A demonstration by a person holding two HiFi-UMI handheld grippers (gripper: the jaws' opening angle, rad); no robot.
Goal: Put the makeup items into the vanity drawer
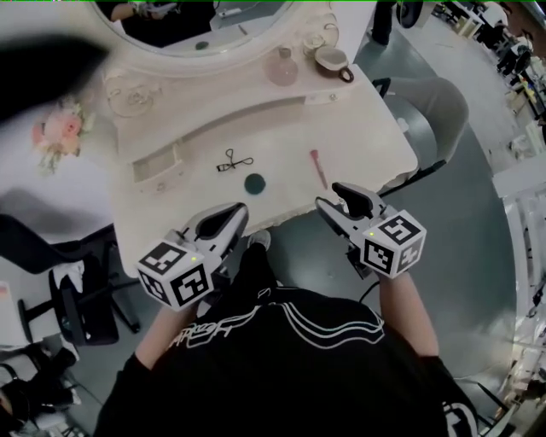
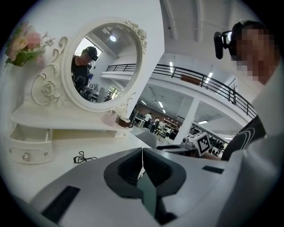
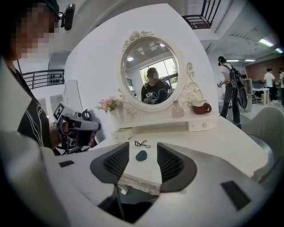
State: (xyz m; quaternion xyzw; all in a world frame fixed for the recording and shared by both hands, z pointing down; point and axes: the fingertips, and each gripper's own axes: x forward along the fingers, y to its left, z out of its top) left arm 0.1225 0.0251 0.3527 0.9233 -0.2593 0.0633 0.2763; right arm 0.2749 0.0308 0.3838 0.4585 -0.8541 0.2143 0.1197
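Observation:
Three makeup items lie on the white vanity top: a black eyelash curler, a round dark green compact and a thin pink stick. The small drawer at the left stands pulled open. Both grippers hover over the vanity's near edge, apart from the items. My left gripper is shut, pads meeting with nothing between them. My right gripper is open and holds nothing. Between its jaws the compact and curler show farther off. The left gripper view shows the drawer and curler.
An oval mirror backs the vanity. On the shelf stand a pink bottle, a cup and a glass dish. Pink flowers sit at the left. A grey chair is at the right, a black chair at the left.

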